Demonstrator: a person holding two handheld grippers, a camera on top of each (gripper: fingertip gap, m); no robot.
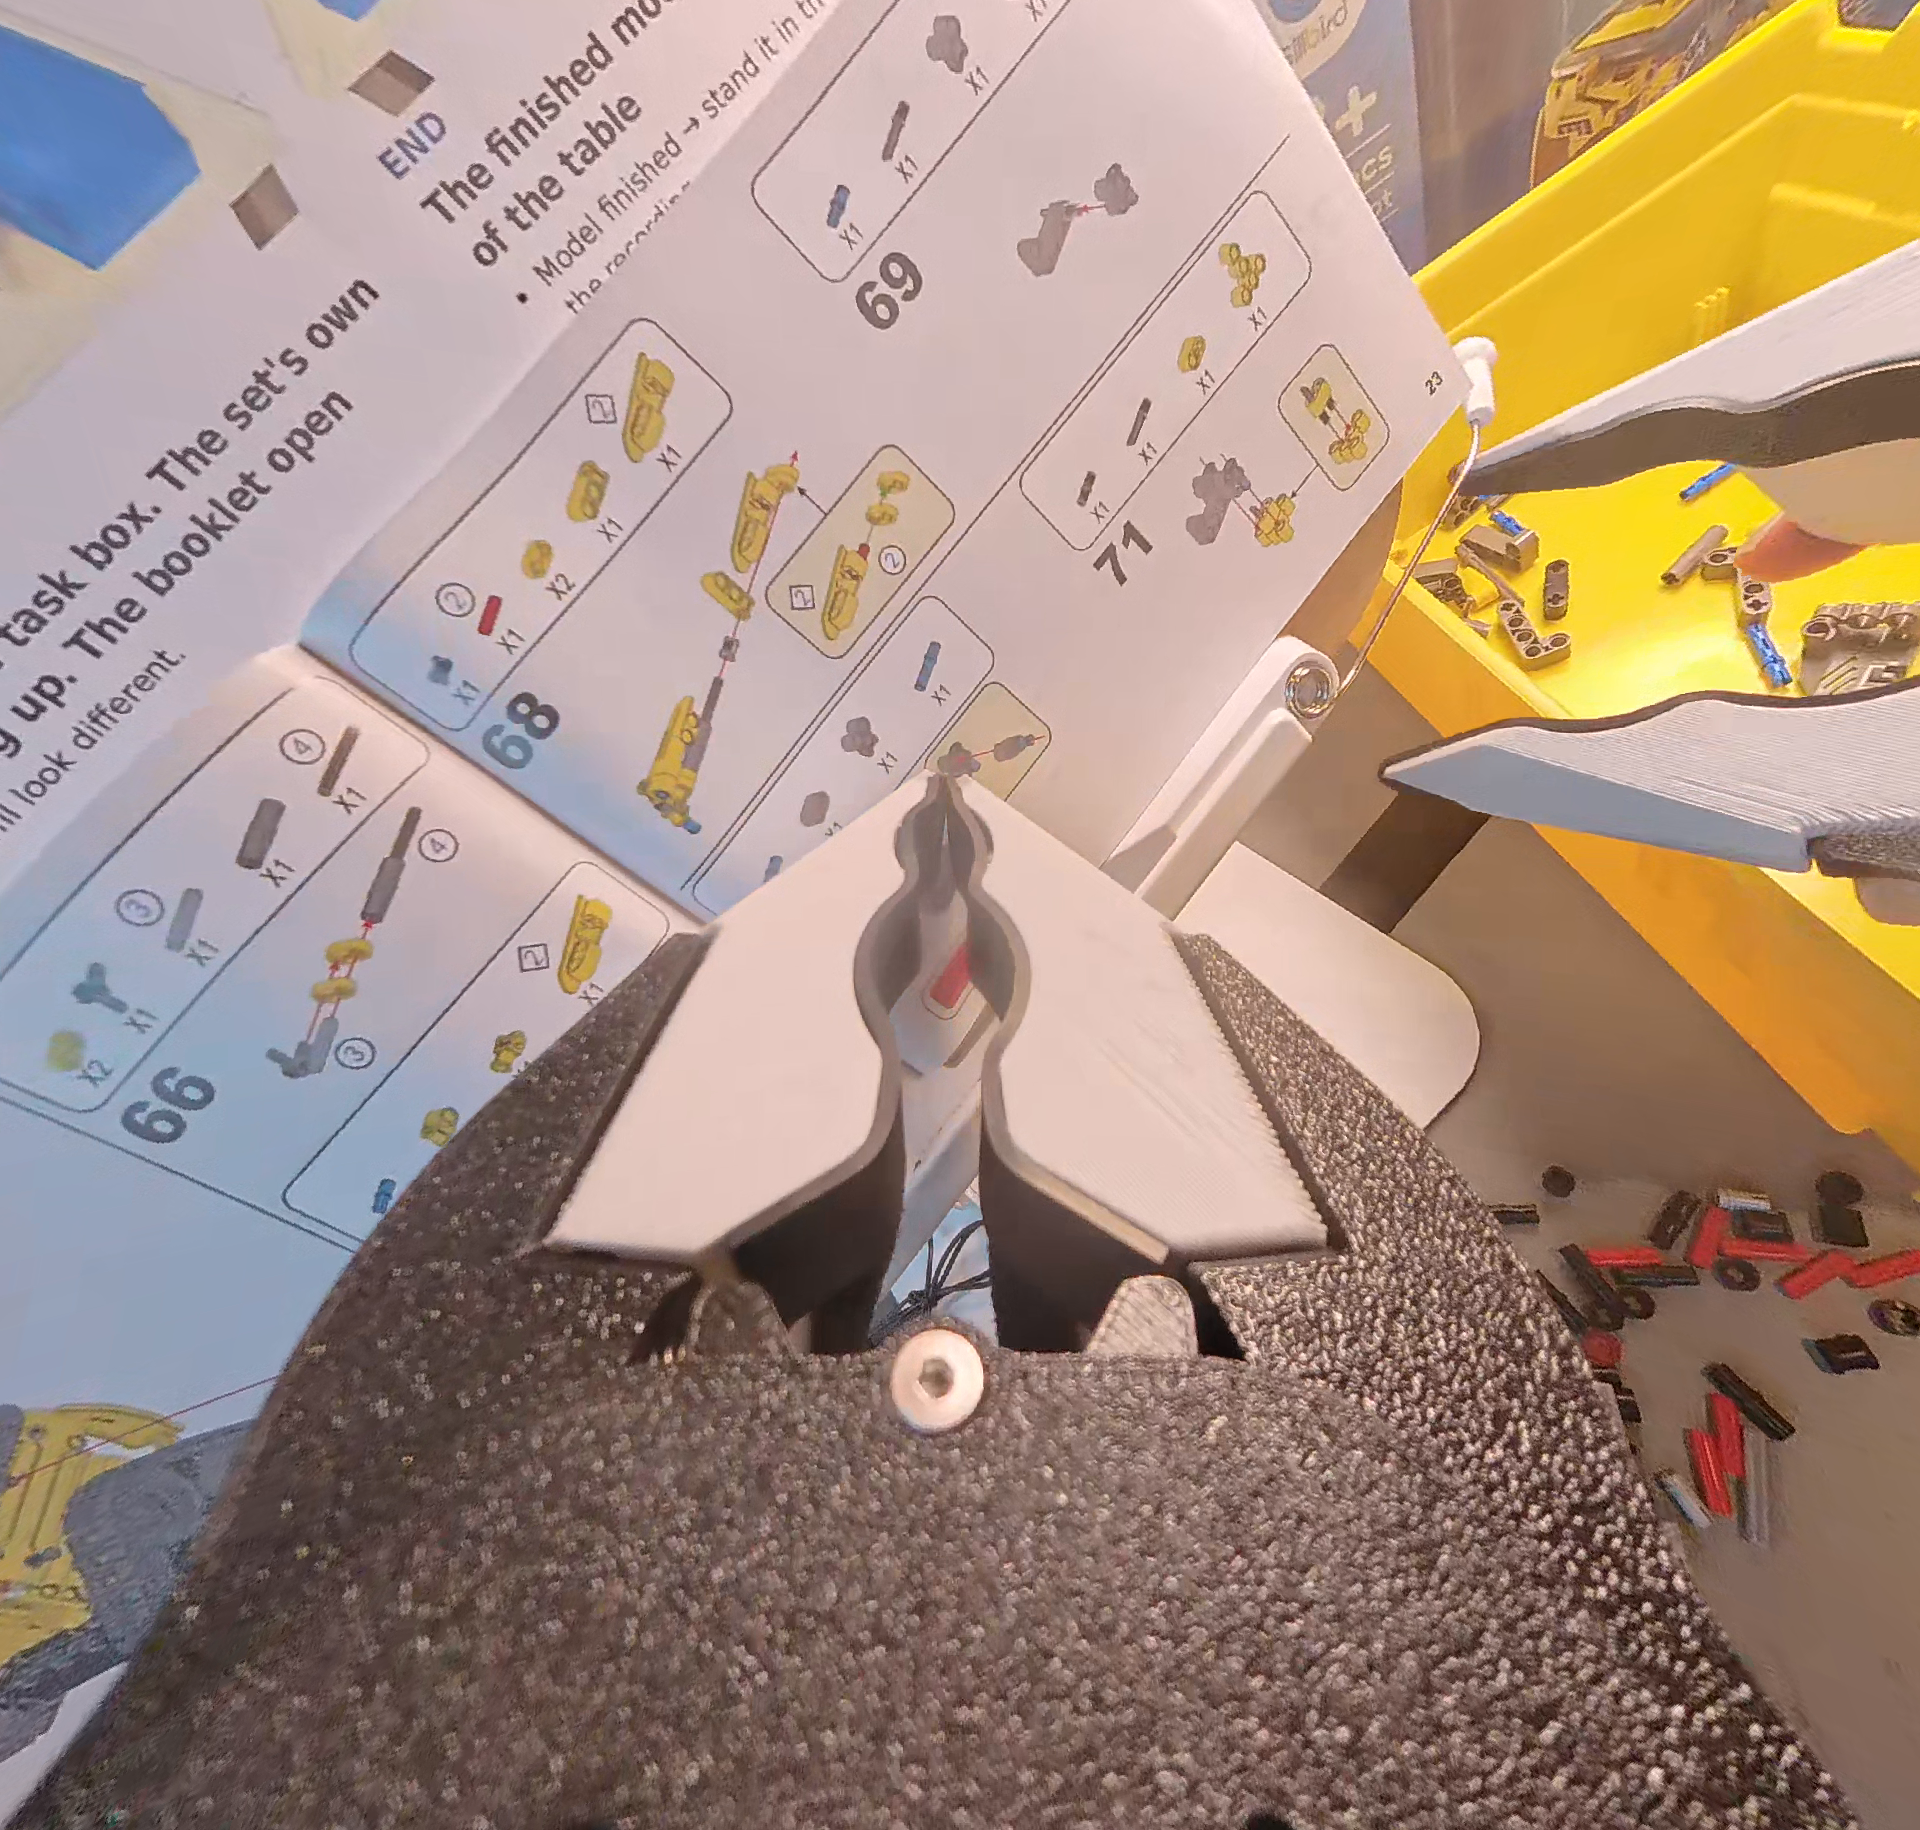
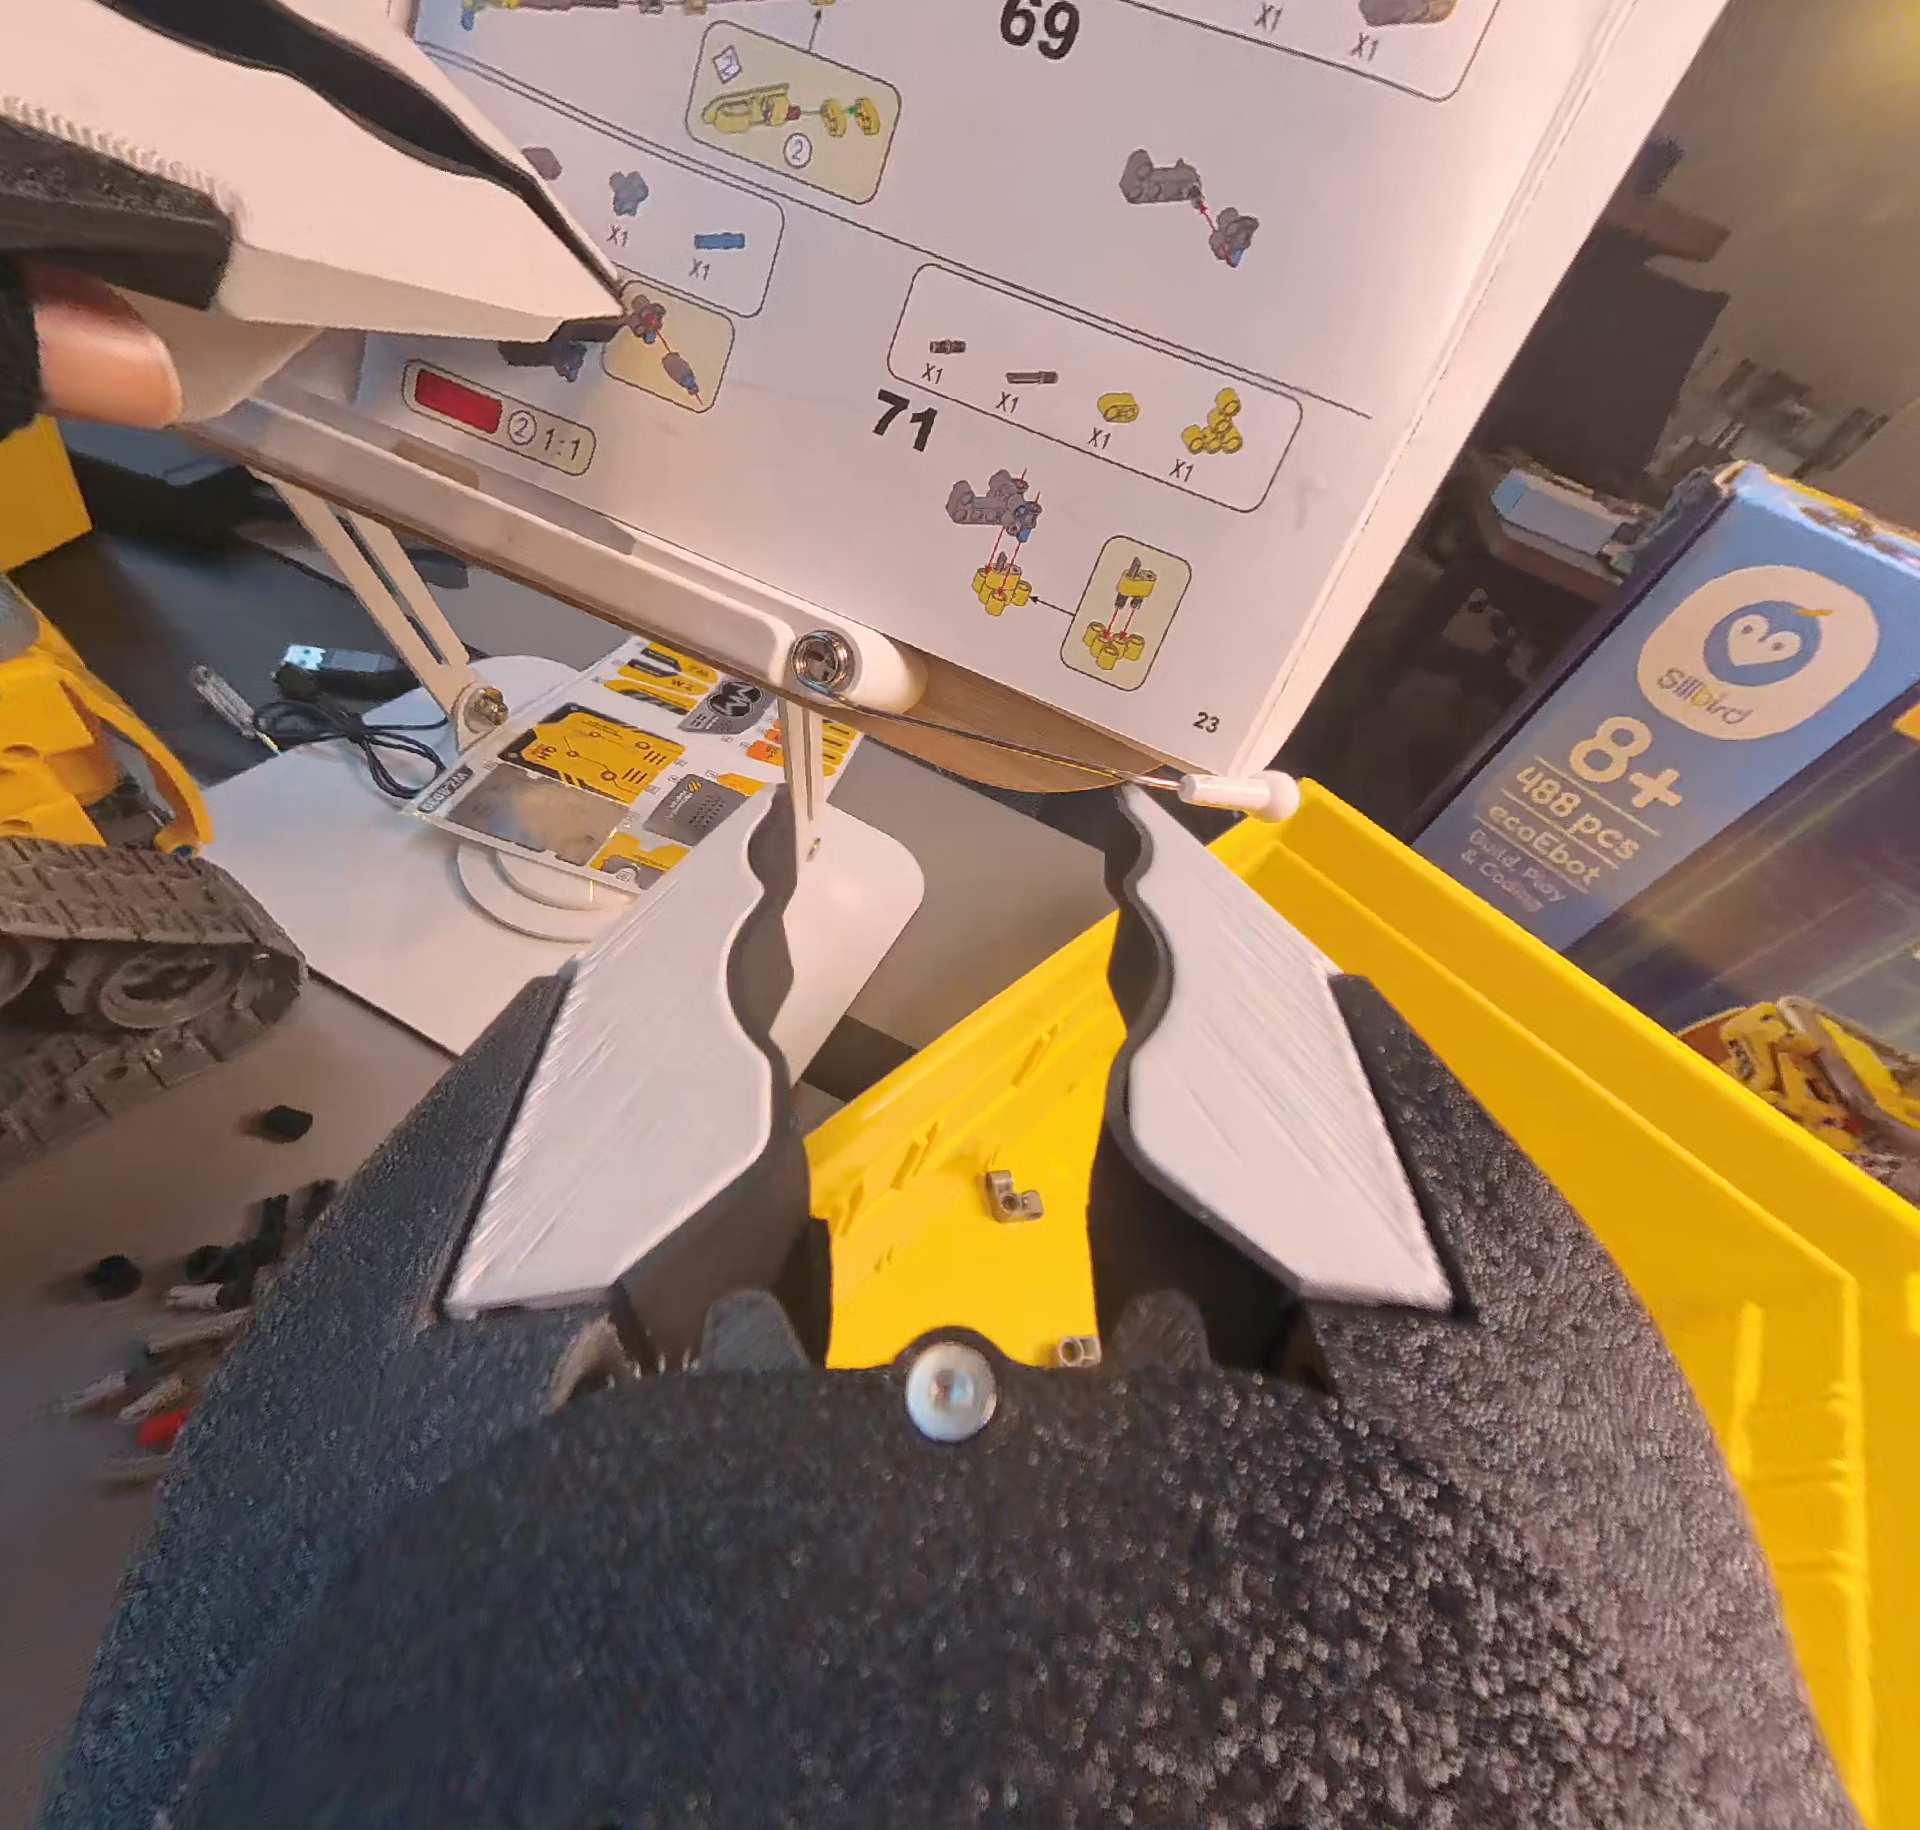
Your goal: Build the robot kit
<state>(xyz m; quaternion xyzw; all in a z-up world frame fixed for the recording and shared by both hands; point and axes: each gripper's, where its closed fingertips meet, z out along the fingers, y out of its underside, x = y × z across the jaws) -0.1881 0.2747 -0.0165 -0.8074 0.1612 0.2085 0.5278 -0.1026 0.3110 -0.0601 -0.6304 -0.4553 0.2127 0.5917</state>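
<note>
An open building-instruction booklet [image 1: 935,378] stands on a white stand [image 1: 1351,1001]. My left gripper [image 1: 940,793] is shut, and its tips rest against the lower part of the right-hand page. The right wrist view shows the same tips [image 2: 623,310] on the booklet [image 2: 1143,222]; I cannot tell if they pinch anything. My right gripper [image 2: 951,814] is open and empty, above the near wall of a yellow bin [image 2: 1507,1053]. In the left wrist view it [image 1: 1434,627] hovers over small grey and blue pieces [image 1: 1507,575] in the bin [image 1: 1621,180].
Loose red and black pieces [image 1: 1745,1261] lie on the grey table right of the stand. A yellow tracked model [image 2: 114,907], a sticker sheet [image 2: 582,783] and a black cable [image 2: 343,720] sit by the stand base. A blue set box [image 2: 1714,720] stands behind the bin. The grippers' ends are close to 11 cm from one another. From either gripper's tips it is about 15 cm to the yellow tracked model [image 2: 114,907].
</note>
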